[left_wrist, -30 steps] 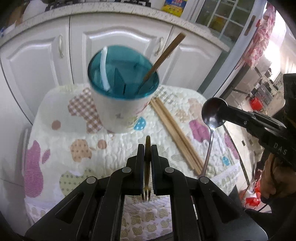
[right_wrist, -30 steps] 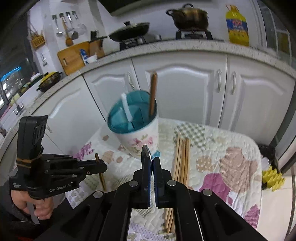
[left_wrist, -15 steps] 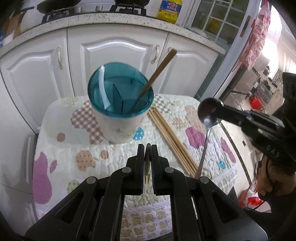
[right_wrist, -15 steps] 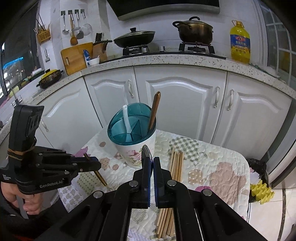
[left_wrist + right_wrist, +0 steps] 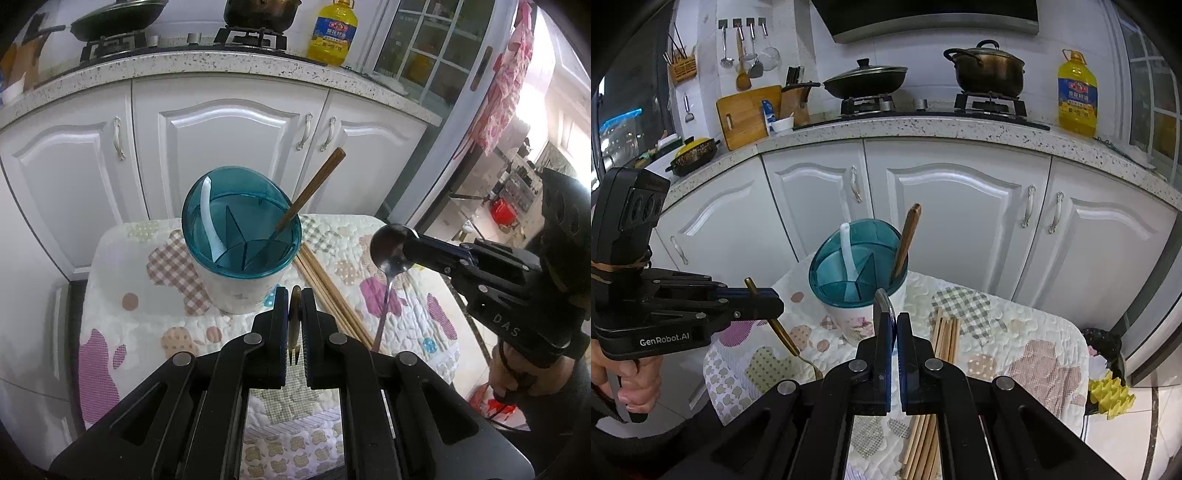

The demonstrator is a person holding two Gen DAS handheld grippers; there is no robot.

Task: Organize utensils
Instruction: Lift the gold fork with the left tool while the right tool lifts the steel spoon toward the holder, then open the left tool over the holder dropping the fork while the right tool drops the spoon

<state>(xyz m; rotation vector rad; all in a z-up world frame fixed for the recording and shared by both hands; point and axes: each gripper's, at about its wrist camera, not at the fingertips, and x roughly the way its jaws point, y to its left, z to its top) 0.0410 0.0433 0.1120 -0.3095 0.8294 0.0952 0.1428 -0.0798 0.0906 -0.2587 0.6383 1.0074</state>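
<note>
A white utensil cup with a teal divided insert (image 5: 240, 236) (image 5: 858, 258) stands on a small quilted table (image 5: 147, 332). A white utensil (image 5: 208, 218) and a brown-handled one (image 5: 314, 188) stand in it. My left gripper (image 5: 294, 295) is shut on a gold fork (image 5: 786, 339), tines down, held above the table in front of the cup. My right gripper (image 5: 892, 317) is shut on a steel spoon (image 5: 391, 251), bowl up, right of the cup. Several wooden chopsticks (image 5: 328, 295) (image 5: 942, 332) lie on the cloth beside the cup.
White cabinets (image 5: 221, 133) and a speckled counter with a stove, pots and a yellow oil bottle (image 5: 332, 33) stand behind the table. A glass door is at the right. A black bin with yellow paper (image 5: 1108, 376) sits on the floor.
Both grippers have risen and drawn back from the cup, each keeping its utensil. The cup looks smaller and lower in both views.
</note>
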